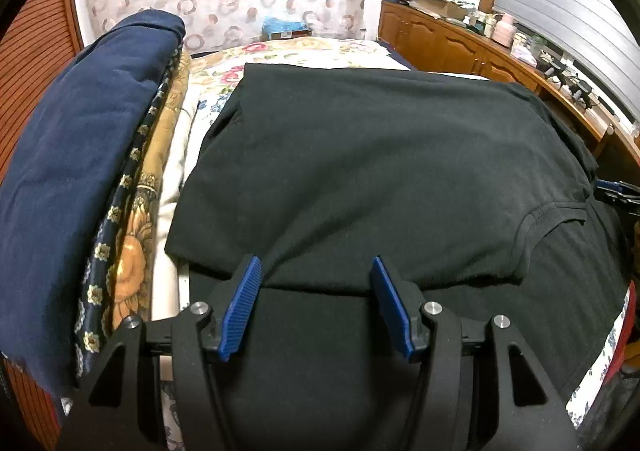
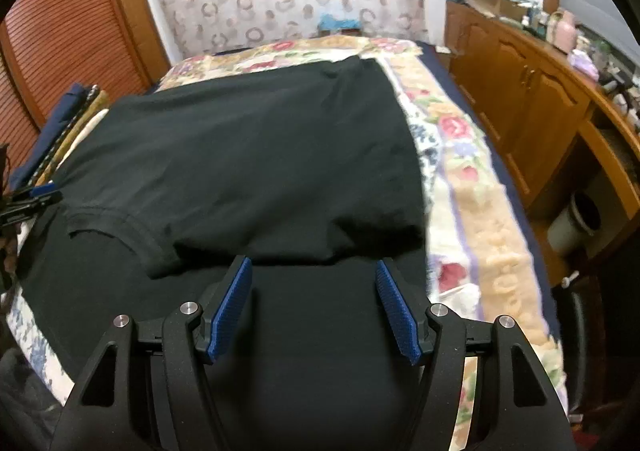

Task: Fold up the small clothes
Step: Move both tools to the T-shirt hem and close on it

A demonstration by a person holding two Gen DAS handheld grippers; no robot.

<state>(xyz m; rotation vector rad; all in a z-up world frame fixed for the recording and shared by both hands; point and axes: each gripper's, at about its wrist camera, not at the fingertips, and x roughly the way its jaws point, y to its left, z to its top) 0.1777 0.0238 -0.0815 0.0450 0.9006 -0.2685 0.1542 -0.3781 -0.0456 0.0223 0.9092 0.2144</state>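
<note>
Your left gripper [image 1: 316,271] hovers low over the black T-shirt [image 1: 380,171], its blue pads [image 1: 240,307] spread wide with nothing between them. Your right gripper [image 2: 314,271] is the same: pads [image 2: 396,311] parted and empty, poised just above the cloth.

The T-shirt [image 2: 248,155] lies spread on the floral bedspread [image 2: 452,155], covering most of the bed's near half. One part of it is folded over the rest; the folded edge runs crosswise just beyond both sets of fingertips. The ribbed neckline [image 1: 536,219] shows on that top layer, to the right in your left view and to the left [image 2: 120,219] in your right view, so it sits between your two grippers.

Your left view catches the tip of the right gripper [image 1: 616,191] at the far right edge of the shirt, and the right view catches the left gripper [image 2: 32,199] at its left edge; whether either tip touches the fabric there is hard to say, given the blur at the rim.

Left of the shirt, a navy folded blanket [image 1: 80,151] rests on the bed. A wooden cabinet [image 2: 520,99] stands along the right side
</note>
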